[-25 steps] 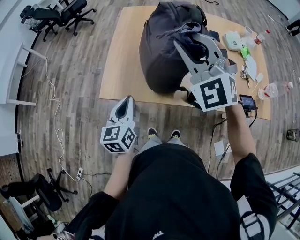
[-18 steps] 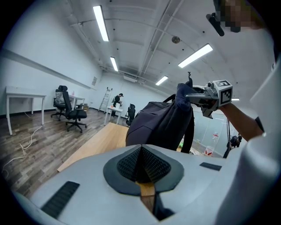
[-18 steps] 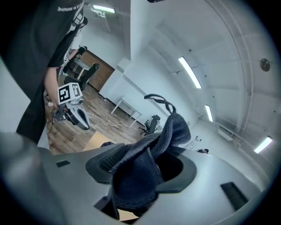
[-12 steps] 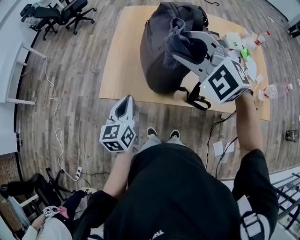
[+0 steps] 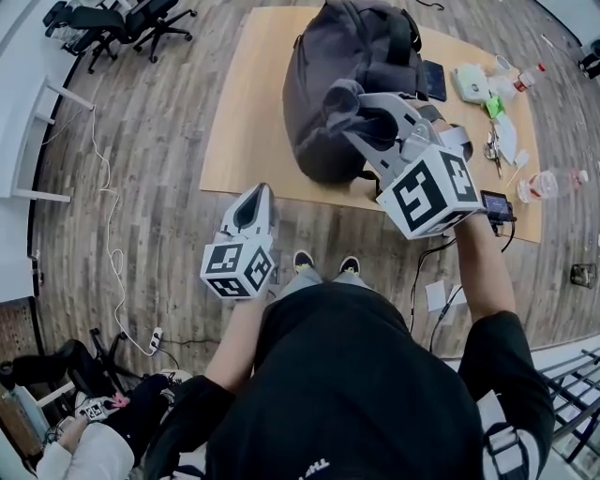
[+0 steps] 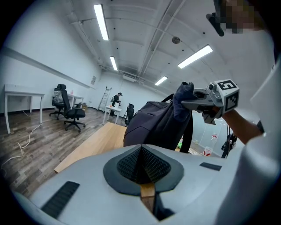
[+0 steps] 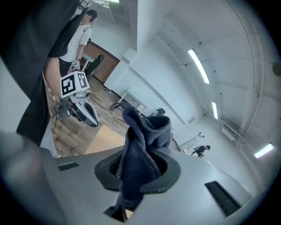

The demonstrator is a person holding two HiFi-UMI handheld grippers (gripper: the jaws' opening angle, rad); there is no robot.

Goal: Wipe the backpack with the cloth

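A dark backpack (image 5: 328, 84) stands upright on the low wooden table (image 5: 248, 112); the left gripper view shows the backpack (image 6: 153, 127) too. My right gripper (image 5: 361, 117) is shut on a dark blue cloth (image 5: 342, 98), bunched between its jaws and held at the backpack's near side. In the right gripper view the cloth (image 7: 140, 158) sticks up out of the closed jaws. My left gripper (image 5: 258, 202) hangs over the floor, short of the table's front edge, shut with nothing in it. Its black pads (image 6: 142, 165) meet.
Small items lie on the table's right end: a white box (image 5: 466, 82), a plastic bottle (image 5: 553, 180), a phone (image 5: 495, 202) and scissors. Office chairs (image 5: 122, 23) stand at the far left. Cables run over the wooden floor (image 5: 112, 234). Another person crouches at bottom left.
My right gripper has swung the cloth from the backpack's upper right down and to the left, lower on its near side. The left gripper has stayed put.
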